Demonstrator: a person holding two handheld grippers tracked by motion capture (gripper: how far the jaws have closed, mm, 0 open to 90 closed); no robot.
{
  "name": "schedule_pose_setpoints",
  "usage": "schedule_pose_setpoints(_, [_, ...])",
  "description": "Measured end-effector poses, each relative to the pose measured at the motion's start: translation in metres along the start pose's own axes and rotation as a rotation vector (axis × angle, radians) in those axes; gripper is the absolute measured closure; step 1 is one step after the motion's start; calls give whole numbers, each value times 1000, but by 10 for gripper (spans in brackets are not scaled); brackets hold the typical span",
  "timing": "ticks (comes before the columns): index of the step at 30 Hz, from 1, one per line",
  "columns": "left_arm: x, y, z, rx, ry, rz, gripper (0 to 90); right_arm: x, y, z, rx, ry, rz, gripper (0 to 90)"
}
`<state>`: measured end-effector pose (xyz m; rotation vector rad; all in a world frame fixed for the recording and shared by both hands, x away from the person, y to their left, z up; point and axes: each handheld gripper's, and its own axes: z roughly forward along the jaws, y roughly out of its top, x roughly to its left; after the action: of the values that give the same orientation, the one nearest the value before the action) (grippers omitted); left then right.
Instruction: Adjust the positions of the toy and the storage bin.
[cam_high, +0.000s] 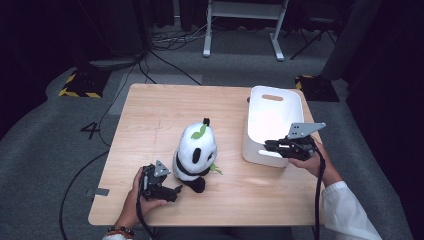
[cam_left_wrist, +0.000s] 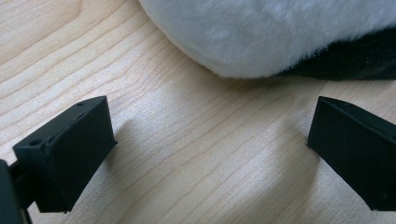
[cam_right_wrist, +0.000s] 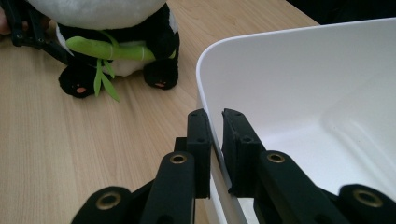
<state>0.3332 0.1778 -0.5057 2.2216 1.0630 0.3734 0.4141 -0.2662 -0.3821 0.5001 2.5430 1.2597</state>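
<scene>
Pinching the near wall of the white bin (cam_right_wrist: 299, 88), the right tongs (cam_right_wrist: 215, 126) have one jaw outside and one inside the rim, pressed tight on the plastic. In the high view the bin sits at the right edge of the wooden surface (cam_high: 165, 107), its handle slot at the far end, and nothing can be seen inside it. The plush panda (cam_high: 196, 150) stands near the middle of the surface, holding a green leafy sprig at its front. The left tongs (cam_left_wrist: 210, 140) lie low on the wood just beside the panda's side, jaws spread wide with nothing between them. No brand, label or lettering can be read on the bin or the panda.
</scene>
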Motion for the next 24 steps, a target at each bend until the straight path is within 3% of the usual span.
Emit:
schedule_pose_setpoints(9, [0, 0, 0, -1, 0, 1, 6, 17, 3, 4, -14, 35, -64, 820])
schedule_pose_setpoints(18, [0, 0, 0, -2, -2, -2, 6, 41, 10, 9, -18, 115, -141, 822])
schedule_pose_setpoints(24, [0, 0, 0, -1, 2, -1, 7, 49, 10, 8, -15, 131, -167, 823])
